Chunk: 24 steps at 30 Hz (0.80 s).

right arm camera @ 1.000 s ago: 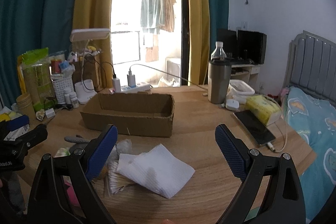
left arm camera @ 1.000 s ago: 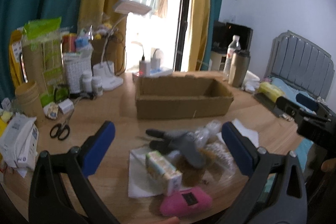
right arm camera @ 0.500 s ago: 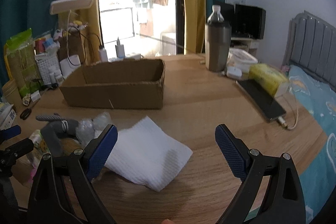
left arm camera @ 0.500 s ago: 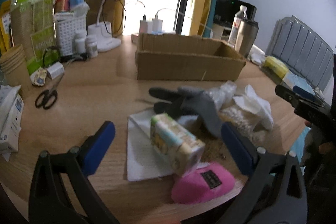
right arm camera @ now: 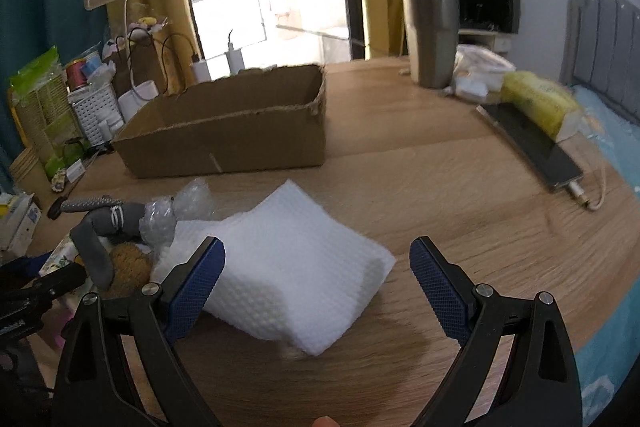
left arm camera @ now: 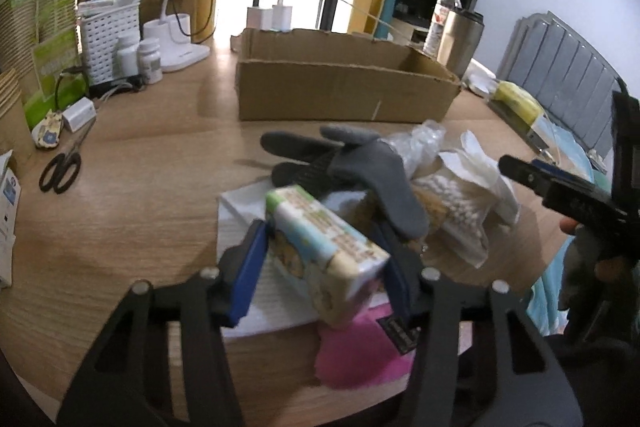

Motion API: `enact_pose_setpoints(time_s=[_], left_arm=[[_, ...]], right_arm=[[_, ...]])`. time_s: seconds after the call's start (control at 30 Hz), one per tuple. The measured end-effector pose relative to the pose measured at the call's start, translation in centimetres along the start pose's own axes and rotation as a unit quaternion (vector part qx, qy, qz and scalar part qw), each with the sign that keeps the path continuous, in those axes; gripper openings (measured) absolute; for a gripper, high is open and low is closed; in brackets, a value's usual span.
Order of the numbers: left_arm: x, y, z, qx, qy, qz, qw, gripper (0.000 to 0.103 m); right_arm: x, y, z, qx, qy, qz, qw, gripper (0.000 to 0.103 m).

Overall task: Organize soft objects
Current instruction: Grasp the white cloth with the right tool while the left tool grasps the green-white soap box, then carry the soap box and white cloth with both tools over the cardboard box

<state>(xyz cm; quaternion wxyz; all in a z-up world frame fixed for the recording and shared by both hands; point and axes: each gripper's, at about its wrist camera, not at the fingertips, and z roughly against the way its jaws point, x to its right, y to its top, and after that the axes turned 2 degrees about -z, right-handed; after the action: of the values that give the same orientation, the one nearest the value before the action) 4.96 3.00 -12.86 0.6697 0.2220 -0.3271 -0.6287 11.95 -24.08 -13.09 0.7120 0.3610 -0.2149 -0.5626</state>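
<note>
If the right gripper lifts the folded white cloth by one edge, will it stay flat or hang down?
The white cloth would probably hang down: it looks thin, quilted and loosely folded in layers, so these may fall open. It seems light for its size. The right gripper stands open above it and touches nothing, so a grip across the whole fold may hold better.

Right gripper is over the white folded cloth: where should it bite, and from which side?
Take the cloth at its thick folded near edge, coming down from the near side. The right gripper is open, and that stacked edge faces it. The far corner lies thin and flat on the table.
</note>
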Motion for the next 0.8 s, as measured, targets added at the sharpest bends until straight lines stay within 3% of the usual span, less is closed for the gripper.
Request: enact_pose_setpoints(time_s=[0.1,0.3,0.37,0.5,0.57,0.67,0.8], left_arm=[[0.0,0.0,0.0,0.0,-0.007,0.0,1.0,0.05],[0.2,0.2,0.4,0.006,-0.014,-0.004,0.9999,0.039],[0.3,0.2,0.5,0.007,-0.017,-0.004,0.9998,0.037],[0.3,0.2,0.8,0.013,-0.022,-0.002,0.9997,0.036],[0.2,0.3,1.1,0.021,-0.024,0.002,0.9995,0.036],[0.0,0.5,1.4,0.029,-0.025,0.006,0.9993,0.036],[-0.2,0.9,1.8,0.036,-0.024,0.008,0.999,0.036]], right_arm=[[-0.2,-0.2,-0.4,-0.015,0.02,-0.007,1.0,0.092],[-0.6,-0.7,-1.4,-0.047,0.052,-0.019,0.997,0.068],[-0.8,-0.7,-1.3,-0.047,0.063,-0.016,0.997,0.052],[-1.5,-0.6,-1.2,-0.047,0.079,0.0,0.996,0.035],[-1.8,-0.6,-1.2,-0.046,0.09,0.008,0.995,0.017],[-2.0,-0.5,-0.8,-0.035,0.094,0.016,0.995,0.008],[-2.1,0.0,0.3,-0.013,0.098,0.022,0.995,0.008]])
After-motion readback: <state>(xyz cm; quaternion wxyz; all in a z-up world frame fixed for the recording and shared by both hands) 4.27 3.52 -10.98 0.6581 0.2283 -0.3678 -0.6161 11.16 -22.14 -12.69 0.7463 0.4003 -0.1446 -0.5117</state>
